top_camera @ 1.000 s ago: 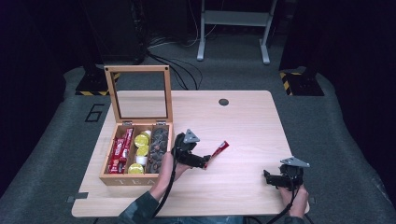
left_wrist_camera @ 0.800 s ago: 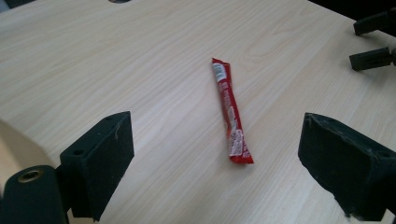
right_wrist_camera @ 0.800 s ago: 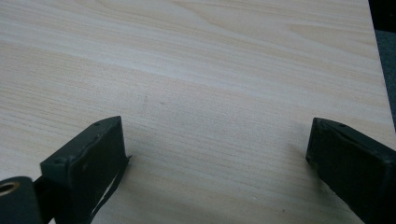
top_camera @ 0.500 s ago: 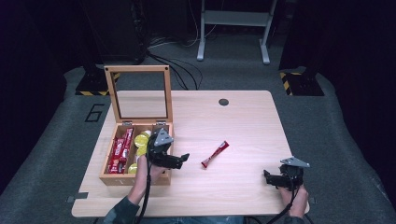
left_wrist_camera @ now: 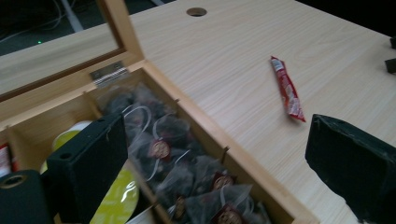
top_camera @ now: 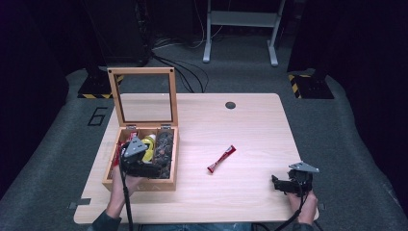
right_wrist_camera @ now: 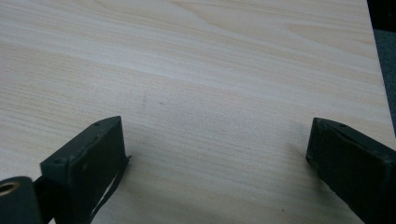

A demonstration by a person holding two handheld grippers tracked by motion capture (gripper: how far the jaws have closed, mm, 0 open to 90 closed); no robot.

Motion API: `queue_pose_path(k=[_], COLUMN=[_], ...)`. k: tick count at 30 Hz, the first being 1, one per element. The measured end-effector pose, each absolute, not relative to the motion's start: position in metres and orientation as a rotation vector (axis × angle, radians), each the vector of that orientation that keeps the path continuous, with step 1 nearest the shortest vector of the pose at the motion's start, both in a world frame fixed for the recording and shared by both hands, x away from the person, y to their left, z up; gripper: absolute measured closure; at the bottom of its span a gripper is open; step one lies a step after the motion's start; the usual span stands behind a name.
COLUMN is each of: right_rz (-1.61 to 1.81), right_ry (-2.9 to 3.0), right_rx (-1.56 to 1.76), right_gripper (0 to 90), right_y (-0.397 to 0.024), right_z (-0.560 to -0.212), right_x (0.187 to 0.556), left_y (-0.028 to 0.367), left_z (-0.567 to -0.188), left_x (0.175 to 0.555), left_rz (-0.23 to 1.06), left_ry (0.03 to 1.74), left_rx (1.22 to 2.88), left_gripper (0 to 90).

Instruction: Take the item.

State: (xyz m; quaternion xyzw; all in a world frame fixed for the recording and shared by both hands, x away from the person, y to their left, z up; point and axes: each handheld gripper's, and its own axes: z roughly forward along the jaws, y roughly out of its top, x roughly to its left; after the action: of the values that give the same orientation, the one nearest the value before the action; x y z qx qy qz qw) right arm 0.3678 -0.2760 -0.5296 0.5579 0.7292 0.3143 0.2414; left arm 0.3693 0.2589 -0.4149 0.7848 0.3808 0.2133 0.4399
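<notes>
Left gripper (top_camera: 155, 169): hovers over the open wooden box with a glass-paned lid (top_camera: 142, 183); its jaws have just been opening and stand wide apart with nothing gripped.
Below the left jaws: the box compartment of clear tea-bag sachets with dark round tags (left_wrist_camera: 187, 163) lies directly between and beneath them; the yellow-lidded round cups (left_wrist_camera: 114, 198) sit in the next compartment, partly behind the jaw at the left of the left gripper view.
Red slim foil sachet (left_wrist_camera: 288, 92): flat on the light wood-grain table (top_camera: 250, 130), outside the box, ahead of the jaw at the right of the left gripper view and apart from both grippers.
Right gripper (top_camera: 278, 183): low at the table's near right corner, jaws spread wide, released.
Between the right jaws: bare tabletop.
</notes>
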Motion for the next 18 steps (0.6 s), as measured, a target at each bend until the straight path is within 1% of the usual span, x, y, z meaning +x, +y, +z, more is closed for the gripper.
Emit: queue_pose_path(k=[6,12,13,18], right_rz=[0.859,0.859,0.859,0.859], right_ry=[1.993,1.993,1.993,1.992], right_rx=[1.527,1.527,1.527,1.528], right_gripper=[3.7,3.7,3.7,3.7], right_y=[-0.276,-0.276,-0.276,-0.276], right_z=[-0.53,-0.53,-0.53,-0.53], right_x=[0.368,0.368,0.368,0.368], left_y=[0.293,0.323,0.323,0.352], left_z=[-0.421,-0.43,-0.43,-0.441], left_x=[0.358,0.343,0.343,0.329], left_rz=[0.539,0.56,0.56,0.607], left_ry=[0.964,0.995,0.995,1.025], left_rx=[1.94,1.913,1.913,1.86], left_gripper=[0.3,0.2,0.2,0.1])
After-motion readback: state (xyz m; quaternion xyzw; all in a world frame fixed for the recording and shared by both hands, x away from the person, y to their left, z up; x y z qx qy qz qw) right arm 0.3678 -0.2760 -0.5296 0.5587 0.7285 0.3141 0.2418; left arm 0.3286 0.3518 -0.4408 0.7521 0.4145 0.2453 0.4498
